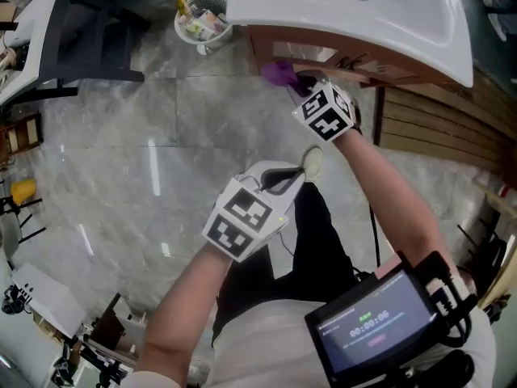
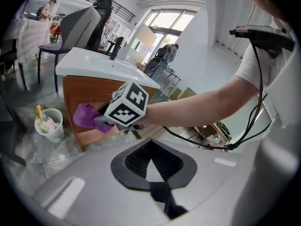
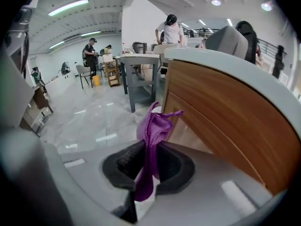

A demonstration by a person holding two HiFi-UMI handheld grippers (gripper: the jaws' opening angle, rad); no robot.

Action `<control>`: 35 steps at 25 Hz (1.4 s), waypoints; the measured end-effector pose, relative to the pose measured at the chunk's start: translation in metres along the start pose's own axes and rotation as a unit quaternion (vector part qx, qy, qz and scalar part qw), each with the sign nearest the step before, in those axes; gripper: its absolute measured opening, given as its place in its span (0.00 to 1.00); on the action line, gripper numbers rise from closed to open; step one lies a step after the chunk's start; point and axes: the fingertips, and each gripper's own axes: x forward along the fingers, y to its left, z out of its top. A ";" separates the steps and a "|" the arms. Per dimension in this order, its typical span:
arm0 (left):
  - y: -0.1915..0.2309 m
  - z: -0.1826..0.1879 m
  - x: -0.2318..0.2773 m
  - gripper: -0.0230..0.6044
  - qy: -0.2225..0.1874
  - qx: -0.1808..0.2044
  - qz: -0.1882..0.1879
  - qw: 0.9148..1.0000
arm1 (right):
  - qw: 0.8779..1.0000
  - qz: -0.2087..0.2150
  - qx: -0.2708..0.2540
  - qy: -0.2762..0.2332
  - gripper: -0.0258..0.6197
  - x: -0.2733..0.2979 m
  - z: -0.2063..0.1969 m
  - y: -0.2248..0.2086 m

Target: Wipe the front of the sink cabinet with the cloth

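A white sink (image 1: 404, 31) tops a wooden cabinet (image 1: 355, 65). My right gripper (image 1: 297, 86) is shut on a purple cloth (image 1: 279, 73) by the cabinet's left front corner. In the right gripper view the cloth (image 3: 153, 124) stands bunched up out of the right gripper (image 3: 149, 149), just left of the wooden cabinet front (image 3: 221, 112); I cannot tell whether it touches. My left gripper (image 1: 300, 166) hangs lower and nearer to me, over the floor. In the left gripper view the left gripper (image 2: 151, 147) is shut on nothing, and the cloth (image 2: 84, 117) shows ahead against the cabinet (image 2: 77, 91).
A mesh waste basket (image 1: 202, 18) with rubbish stands left of the cabinet. A dark chair (image 1: 93, 31) is at the upper left. Slatted wood panelling (image 1: 436, 124) runs along the right. The floor is grey marble tile (image 1: 145, 160). People (image 3: 170, 29) stand far off by tables.
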 end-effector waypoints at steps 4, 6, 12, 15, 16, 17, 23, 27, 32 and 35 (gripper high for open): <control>0.015 -0.010 -0.014 0.05 -0.012 -0.014 0.014 1.000 | 0.999 0.012 -0.031 0.000 0.13 0.046 0.037 0.009; 0.021 -0.014 -0.017 0.05 -0.015 -0.018 0.018 1.000 | 0.999 0.012 -0.034 0.004 0.13 0.062 0.042 0.006; 0.036 -0.020 -0.020 0.05 -0.016 -0.028 0.016 0.999 | 1.000 -0.008 -0.019 0.019 0.13 0.078 0.042 -0.018; 0.036 -0.018 -0.012 0.05 -0.011 -0.023 0.007 1.000 | 0.999 -0.025 -0.006 0.027 0.13 0.074 0.027 -0.034; 0.035 -0.017 -0.009 0.05 -0.009 -0.021 0.003 1.000 | 0.999 -0.031 0.000 0.029 0.13 0.071 0.020 -0.039; 0.033 -0.015 -0.006 0.05 -0.009 -0.021 -0.001 1.000 | 0.999 -0.036 0.007 0.032 0.13 0.066 0.013 -0.044; 0.022 -0.001 0.016 0.05 -0.001 -0.011 -0.020 1.000 | 0.996 -0.064 0.039 0.049 0.13 0.032 -0.035 -0.075; 0.011 0.011 0.036 0.05 0.005 -0.001 -0.031 1.000 | 0.993 -0.083 0.063 0.049 0.13 0.009 -0.068 -0.099; -0.006 0.020 0.062 0.05 0.020 0.018 -0.049 0.998 | 0.989 -0.104 0.083 0.061 0.13 -0.021 -0.112 -0.126; -0.017 0.025 0.079 0.05 0.030 0.027 -0.060 0.997 | 0.987 -0.117 0.092 0.069 0.13 -0.037 -0.137 -0.142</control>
